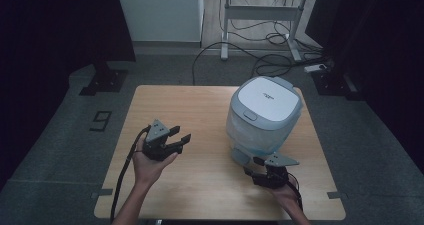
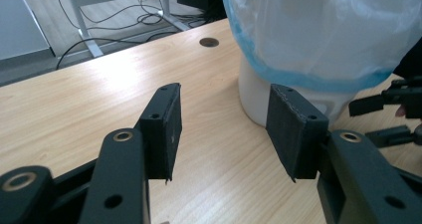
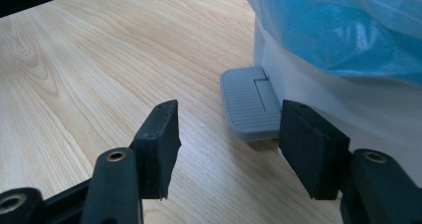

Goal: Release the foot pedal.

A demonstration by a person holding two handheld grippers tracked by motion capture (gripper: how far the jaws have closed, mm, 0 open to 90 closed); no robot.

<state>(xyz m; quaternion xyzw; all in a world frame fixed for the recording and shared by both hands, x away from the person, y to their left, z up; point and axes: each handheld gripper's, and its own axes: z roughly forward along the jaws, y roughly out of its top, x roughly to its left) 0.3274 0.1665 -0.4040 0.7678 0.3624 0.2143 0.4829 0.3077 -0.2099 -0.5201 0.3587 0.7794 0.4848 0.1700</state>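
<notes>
White plastic pedal bin with a grey-edged lid and a blue-trimmed clear liner bag stands on the pale wooden bench, toward its right side. Its grey ribbed foot pedal juts out at the base. Just in front of the pedal, the right gripper hovers with its jaws spread apart and nothing between them. Well apart to the bin's left, the left gripper points toward the bin, jaws apart and empty too.

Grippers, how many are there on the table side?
2. The left gripper hovers open over the table's left half. The right gripper sits open at the foot of the white bin, near its grey pedal.
</notes>
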